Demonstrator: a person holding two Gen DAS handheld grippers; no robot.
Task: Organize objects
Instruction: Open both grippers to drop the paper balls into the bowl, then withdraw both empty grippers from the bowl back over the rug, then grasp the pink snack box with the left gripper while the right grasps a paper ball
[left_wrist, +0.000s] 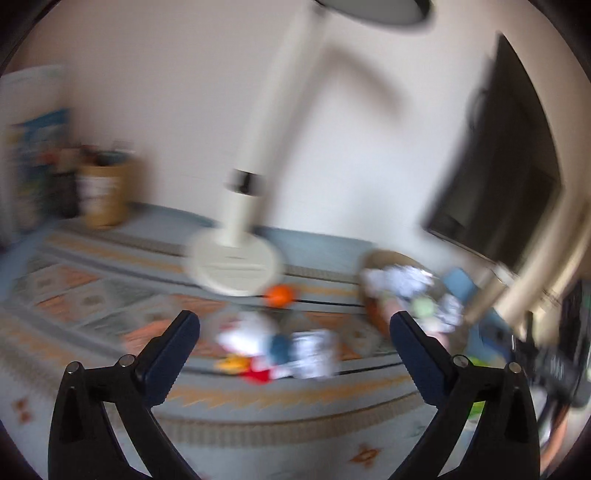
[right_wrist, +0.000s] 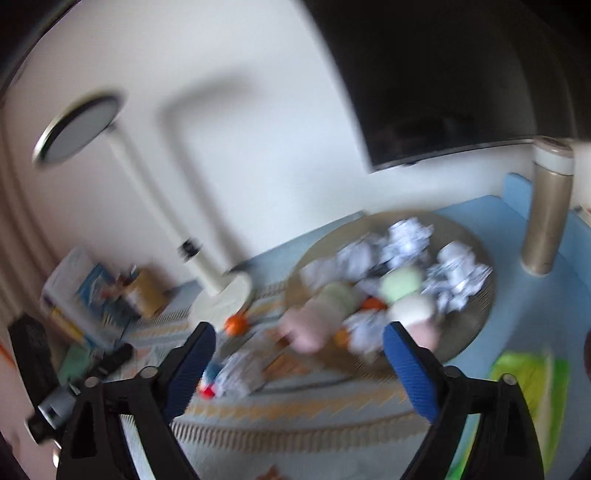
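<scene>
Left tongs (left_wrist: 295, 325): spread wide, nothing between the pads, pointed down at the patterned cloth (left_wrist: 92, 295).
Right tongs (right_wrist: 299, 336): likewise spread wide and bare, aimed at the near rim of the tray (right_wrist: 476, 325).
Loose pile (left_wrist: 280, 350): lay straight ahead of the left tongs, just beyond the tips; white, blue, red and yellow bits too blurred to name.
Long axis: ran crosswise, left to right, roughly in line with the gap between the pads.
Nearer hand: the left by my reckoning; from the right tongs the same pile (right_wrist: 232, 373) sat off toward the left finger.
Orange ball (left_wrist: 279, 295): alone on the cloth just past the pile, beside the lamp base (left_wrist: 232, 266).
Tray contents: heaped with crumpled paper (right_wrist: 410, 236), pale green and pink soft lumps toward the near side, something orange among them.
Cup (left_wrist: 103, 195): stood far left by the wall, stuffed with pens or the like, too smeared to tell.
Flask (right_wrist: 546, 210): upright, just beyond the tray on the right.
</scene>
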